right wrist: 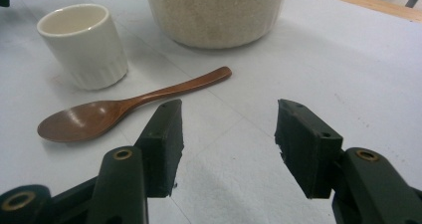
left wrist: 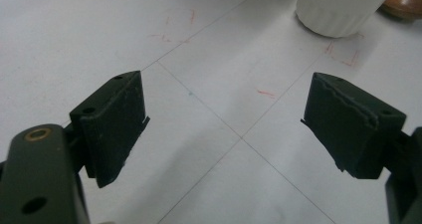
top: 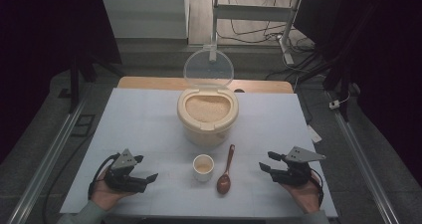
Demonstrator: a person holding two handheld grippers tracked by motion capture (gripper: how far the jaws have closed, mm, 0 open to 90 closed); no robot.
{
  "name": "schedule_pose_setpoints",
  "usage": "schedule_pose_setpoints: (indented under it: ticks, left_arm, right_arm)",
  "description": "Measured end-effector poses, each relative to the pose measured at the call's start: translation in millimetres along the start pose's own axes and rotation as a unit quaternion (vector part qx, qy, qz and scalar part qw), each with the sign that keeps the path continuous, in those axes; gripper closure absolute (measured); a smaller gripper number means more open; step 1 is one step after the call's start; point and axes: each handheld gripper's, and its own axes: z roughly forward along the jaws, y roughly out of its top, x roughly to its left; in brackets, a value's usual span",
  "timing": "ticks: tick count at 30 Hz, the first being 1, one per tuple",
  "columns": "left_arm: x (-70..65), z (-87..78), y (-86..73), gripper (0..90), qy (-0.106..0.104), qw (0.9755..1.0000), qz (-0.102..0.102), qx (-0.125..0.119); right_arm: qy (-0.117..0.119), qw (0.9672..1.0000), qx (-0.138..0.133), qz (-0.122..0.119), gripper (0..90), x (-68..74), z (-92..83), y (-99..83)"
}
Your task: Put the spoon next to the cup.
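A cream rice container (top: 207,115) stands at the table's middle, its clear lid (top: 208,68) hinged upright behind it, grain filling it to near the rim. In front sit a small white cup (top: 203,167) and a brown wooden spoon (top: 226,171), bowl toward me. My left gripper (top: 144,168) rests at the near left, open and empty, its jaws pointing right toward the cup (left wrist: 343,7). My right gripper (top: 267,161) sits at the near right, open and empty, aimed left at the spoon (right wrist: 124,106); the cup (right wrist: 84,42) and container (right wrist: 216,12) lie beyond it.
The table is covered by a white sheet (top: 149,119) with faint red marks; a wooden edge (top: 149,82) shows at the back. Metal rails (top: 50,154) run along both sides. A desk frame and cables (top: 278,32) stand on the floor behind.
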Motion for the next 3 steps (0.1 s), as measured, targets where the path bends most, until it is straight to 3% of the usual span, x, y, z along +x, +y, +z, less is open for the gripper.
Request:
schedule_pose_setpoints:
  ticks: [3]
  left_arm:
    - [0.1,0.1,-0.1,16.6,0.000,1.0000,0.000,0.000]
  right_arm:
    - [-0.001,1.0000,0.000,-0.002,44.2,0.7,0.8,-0.8]
